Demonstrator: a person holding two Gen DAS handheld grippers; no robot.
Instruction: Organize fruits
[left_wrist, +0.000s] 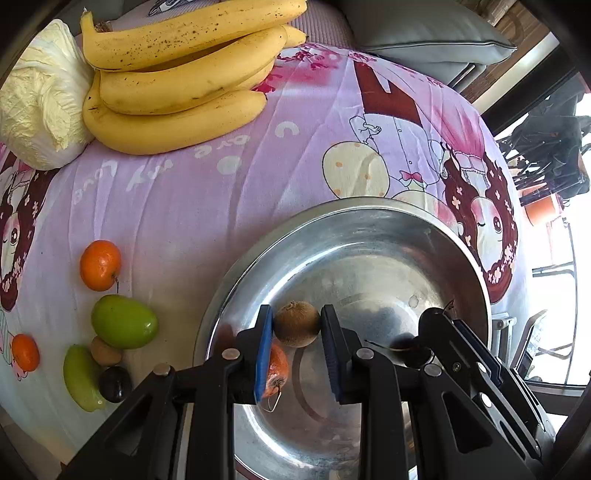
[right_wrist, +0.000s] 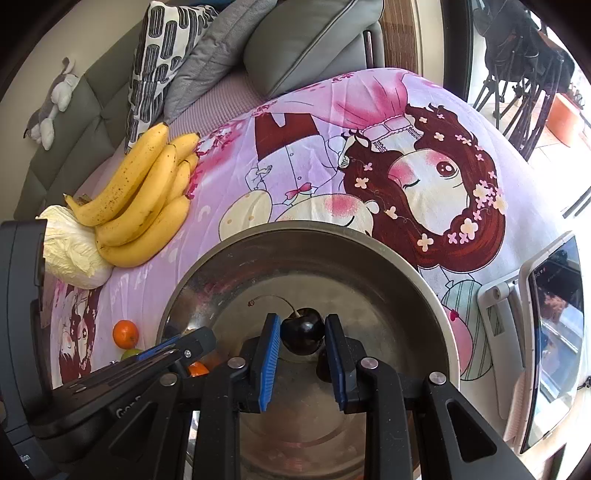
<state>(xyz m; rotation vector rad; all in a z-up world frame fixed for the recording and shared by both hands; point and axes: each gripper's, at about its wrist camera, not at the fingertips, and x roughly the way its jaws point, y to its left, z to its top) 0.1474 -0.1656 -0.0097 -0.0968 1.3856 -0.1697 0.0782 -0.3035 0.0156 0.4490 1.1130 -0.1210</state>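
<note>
Two black grippers with blue pads work over a round, shiny steel bowl (right_wrist: 369, 266) on a lilac cartoon-print cloth (right_wrist: 295, 122) lettered "my love", before a grey cushioned sofa (right_wrist: 314, 40). The left gripper (left_wrist: 296, 325) clamps a fuzzy brown kiwi (left_wrist: 296, 324); the right gripper (right_wrist: 302, 334) clamps a glossy dark cherry (right_wrist: 302, 334). Speckled yellow bananas (left_wrist: 177, 74) lie behind.

Pink cartoon-print cloth (right_wrist: 369, 155) covers the surface. Far side: grey quilted sofa (right_wrist: 66, 122) with a black-and-white patterned cushion (right_wrist: 159, 55), two grey cushions (right_wrist: 306, 40), grey plush toy (right_wrist: 51, 99). Right: bright window (right_wrist: 576, 206), daylight.
</note>
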